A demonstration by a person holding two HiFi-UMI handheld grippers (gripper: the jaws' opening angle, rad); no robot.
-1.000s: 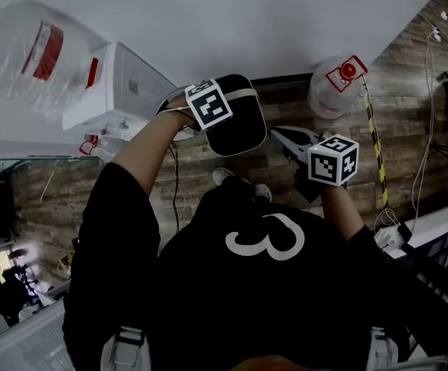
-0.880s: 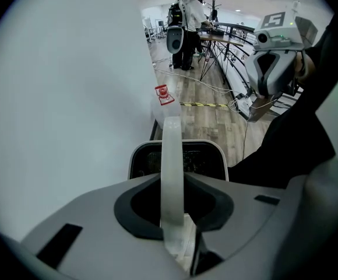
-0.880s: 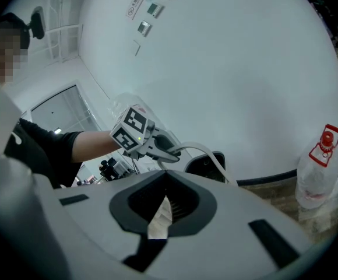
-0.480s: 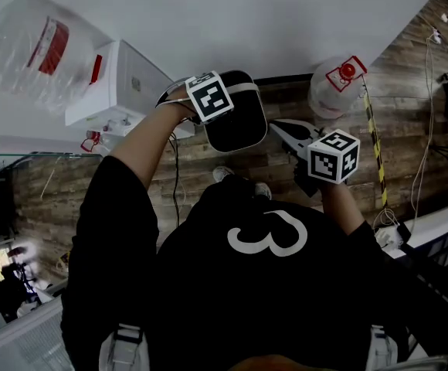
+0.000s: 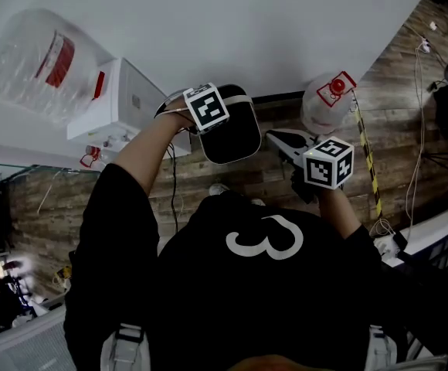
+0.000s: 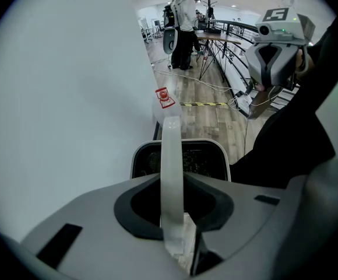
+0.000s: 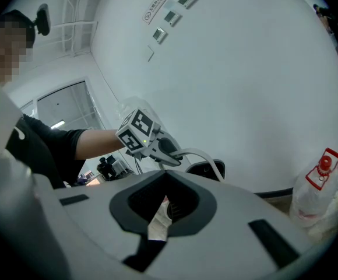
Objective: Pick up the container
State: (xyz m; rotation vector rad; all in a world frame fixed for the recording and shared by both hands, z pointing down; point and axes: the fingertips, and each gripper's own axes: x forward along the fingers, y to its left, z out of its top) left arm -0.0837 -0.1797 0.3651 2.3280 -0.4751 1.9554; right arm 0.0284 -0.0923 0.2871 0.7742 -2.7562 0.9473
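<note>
While the left gripper (image 6: 173,226) clenches its white handle (image 6: 171,174), the black container (image 5: 232,130) hangs in the air, clear of the floor (image 5: 409,122). It is rounded, with a white rim. The handle arches over its open top and passes straight between the left jaws, which press on it from both sides. The left forearm (image 5: 143,157) reaches toward the container from its lower left in the head view.

The right gripper (image 5: 280,139) is just to the right of the container and apart from it. Its jaws are closed together into a point with nothing between them, and the point aims at the container's side. A marker cube (image 5: 329,162) sits on this gripper, farther from the container.

Behind the container is a white wall (image 5: 247,22), with a dark skirting strip meeting the wood floor to the container's right. Left of the container, a white box (image 5: 123,95) stands against the wall, and a large clear bottle (image 5: 39,60) with a red label lies beyond it. Right of the container, past the right gripper, a clear jug (image 5: 328,99) with a red cap stands at the wall's foot. Yellow and black tape (image 5: 367,161) runs along the floor from the jug.

Below the container in the head view is the person's black shirt (image 5: 263,284), printed with a white 3.
</note>
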